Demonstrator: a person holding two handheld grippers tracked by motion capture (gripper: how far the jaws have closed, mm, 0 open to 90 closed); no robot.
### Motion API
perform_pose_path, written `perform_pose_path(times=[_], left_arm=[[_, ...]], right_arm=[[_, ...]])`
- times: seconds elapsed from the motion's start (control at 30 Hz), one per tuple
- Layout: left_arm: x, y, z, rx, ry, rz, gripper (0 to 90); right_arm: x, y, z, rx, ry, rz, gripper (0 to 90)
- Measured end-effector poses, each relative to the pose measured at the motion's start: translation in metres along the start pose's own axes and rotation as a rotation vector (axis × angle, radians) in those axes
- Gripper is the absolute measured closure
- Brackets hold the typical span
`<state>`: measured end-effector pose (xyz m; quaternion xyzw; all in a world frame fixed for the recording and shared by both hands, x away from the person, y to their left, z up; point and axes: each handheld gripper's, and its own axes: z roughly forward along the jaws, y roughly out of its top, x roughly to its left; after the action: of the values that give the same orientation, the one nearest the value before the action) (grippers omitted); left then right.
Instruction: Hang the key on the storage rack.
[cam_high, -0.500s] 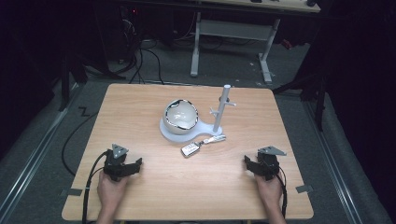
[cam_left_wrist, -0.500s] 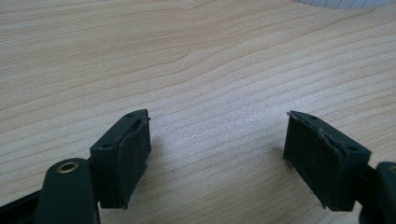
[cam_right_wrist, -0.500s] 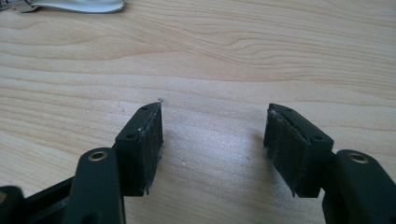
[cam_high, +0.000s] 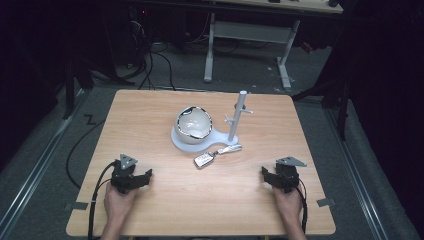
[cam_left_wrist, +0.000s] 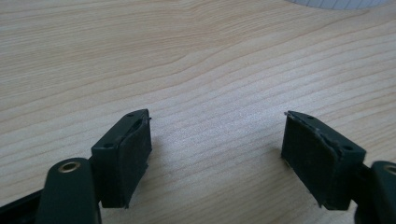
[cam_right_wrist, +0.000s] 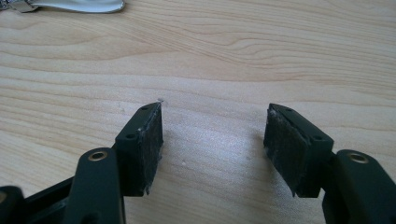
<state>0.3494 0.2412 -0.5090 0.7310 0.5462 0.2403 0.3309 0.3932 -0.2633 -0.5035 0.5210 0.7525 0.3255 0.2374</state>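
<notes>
Key fob (cam_high: 203, 160) lies at table (cam_high: 150, 115) ctr, 6 o'clock of stand (cam_high: 239, 117); your 2 grippers, L (cam_high: 141, 181) and R (cam_high: 267, 176), gape empty.

We see a small silver key fob (cam_high: 202, 160) lying flat on the table (cam_high: 150, 210), a little nearer the front edge than the middle, tilted on a slant. A short chain with a metal tag (cam_high: 229, 149) runs from it up to the right, ending just beside the foot of a white stand (cam_high: 186, 142). It sits roughly midway between the left and right edges, well apart from both front corners.
</notes>
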Motion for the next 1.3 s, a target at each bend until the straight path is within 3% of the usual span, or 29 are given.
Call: perform_pose_path(times=[0.13,0.27,0.4,0.67,0.77,0.93,1.0,1.3], left_arm=[[-0.001,0.002,0.0,0.018,0.001,0.004,23.7],[-0.005,0.005,-0.001,0.041,-0.03,0.025,26.1],[-0.015,0.011,-0.002,0.025,-0.063,0.046,28.9],[-0.042,0.03,0.002,-0.034,-0.188,0.059,29.3],[-0.046,0.033,0.004,-0.043,-0.217,0.058,28.6],[-0.059,0.042,0.006,-0.073,-0.261,0.104,30.4],[-0.063,0.045,0.009,-0.079,-0.296,0.085,30.5],[-0.071,0.046,0.015,-0.055,-0.3,0.09,31.7]], right_arm=[[0.0,0.0,0.0,0.0,0.0,0.0,37.7],[0.0,0.0,0.0,0.0,0.0,0.0,37.6],[0.0,0.0,0.0,0.0,0.0,0.0,37.6],[0.0,0.0,0.0,0.0,0.001,-0.001,37.4],[0.0,0.0,0.0,0.0,0.001,-0.001,37.4],[0.0,0.0,0.0,0.0,0.001,-0.001,37.4],[0.0,0.0,0.0,0.0,0.001,-0.001,37.4],[0.0,0.0,0.0,0.0,0.002,-0.002,37.4]])
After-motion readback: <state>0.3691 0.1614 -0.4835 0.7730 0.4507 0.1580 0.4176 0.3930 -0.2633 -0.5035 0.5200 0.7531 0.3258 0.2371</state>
